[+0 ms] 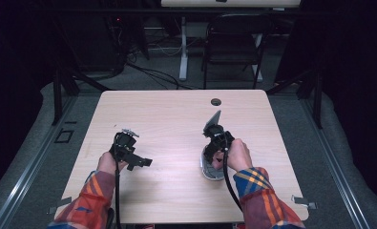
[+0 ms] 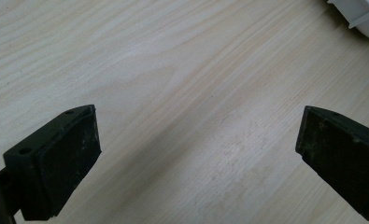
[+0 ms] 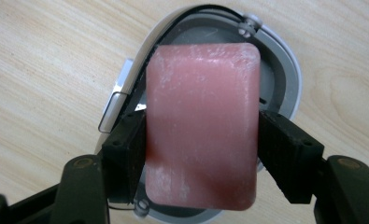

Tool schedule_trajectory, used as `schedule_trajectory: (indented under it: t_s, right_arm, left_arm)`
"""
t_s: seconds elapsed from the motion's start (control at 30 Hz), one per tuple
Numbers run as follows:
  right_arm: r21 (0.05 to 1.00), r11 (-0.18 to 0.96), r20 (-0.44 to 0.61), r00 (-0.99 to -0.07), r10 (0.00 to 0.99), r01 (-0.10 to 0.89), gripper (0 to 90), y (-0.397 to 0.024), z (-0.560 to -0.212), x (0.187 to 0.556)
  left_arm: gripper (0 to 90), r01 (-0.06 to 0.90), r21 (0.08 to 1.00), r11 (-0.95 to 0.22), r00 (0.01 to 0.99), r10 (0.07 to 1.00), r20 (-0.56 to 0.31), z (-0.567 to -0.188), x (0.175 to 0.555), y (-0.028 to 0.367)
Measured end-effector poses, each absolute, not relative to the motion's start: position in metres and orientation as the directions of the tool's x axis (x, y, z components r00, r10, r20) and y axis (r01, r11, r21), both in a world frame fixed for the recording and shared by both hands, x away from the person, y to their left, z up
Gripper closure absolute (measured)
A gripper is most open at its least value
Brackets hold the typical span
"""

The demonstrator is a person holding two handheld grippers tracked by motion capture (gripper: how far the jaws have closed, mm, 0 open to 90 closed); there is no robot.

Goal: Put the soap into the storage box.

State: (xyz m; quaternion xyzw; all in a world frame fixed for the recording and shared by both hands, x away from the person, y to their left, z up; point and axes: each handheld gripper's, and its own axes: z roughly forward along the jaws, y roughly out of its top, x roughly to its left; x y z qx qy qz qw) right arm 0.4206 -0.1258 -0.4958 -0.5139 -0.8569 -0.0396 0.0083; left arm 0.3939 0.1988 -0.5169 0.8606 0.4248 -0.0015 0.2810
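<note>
A pink soap bar [image 3: 201, 126] sits between the black pads of my right gripper [image 3: 203, 140], which press on its two long sides. Directly under it lies an oval white and grey soap dish [image 3: 285, 79] on the light wood table [image 1: 176, 119]. In the high view my right gripper [image 1: 214, 152] points down over the dish [image 1: 208, 171] at the table's right. My left gripper [image 1: 141, 163] rests low at the left. Its jaws stand wide open [image 2: 196, 158] over bare wood. A white corner of the dish [image 2: 359, 16] shows at the top right of the left gripper view.
A round cable hole [image 1: 216, 101] sits near the table's far edge. A black chair [image 1: 234, 43] and a white desk leg [image 1: 183, 52] stand beyond the table. Metal clips [image 1: 304, 202] lie at the front corners.
</note>
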Motion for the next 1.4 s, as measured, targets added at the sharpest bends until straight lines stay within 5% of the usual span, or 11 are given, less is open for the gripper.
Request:
schedule_trajectory:
  t_s: [0.67, 0.83, 1.03, 1.4]
  right_arm:
    - [0.182, 0.432, 0.190, -0.462, 0.866, 0.883, 37.0, -0.166, -0.472, 0.403]
    - [0.215, 0.482, 0.161, -0.517, 0.841, 0.850, 31.7, -0.177, -0.462, 0.398]
    - [0.274, 0.523, 0.090, -0.562, 0.822, 0.807, 14.5, -0.195, -0.447, 0.388]
    - [0.346, 0.515, 0.038, -0.560, 0.828, 0.785, 4.9, -0.242, -0.437, 0.371]
  left_arm:
    - [0.0, 0.730, 0.478, -0.488, 0.642, 0.729, -0.237, -0.517, 0.394, 0.198]
    - [0.0, 0.729, 0.481, -0.488, 0.644, 0.728, -0.237, -0.517, 0.394, 0.197]
    - [0.0, 0.726, 0.485, -0.488, 0.646, 0.725, -0.238, -0.517, 0.394, 0.198]
    - [0.0, 0.726, 0.488, -0.485, 0.645, 0.726, -0.239, -0.517, 0.393, 0.199]
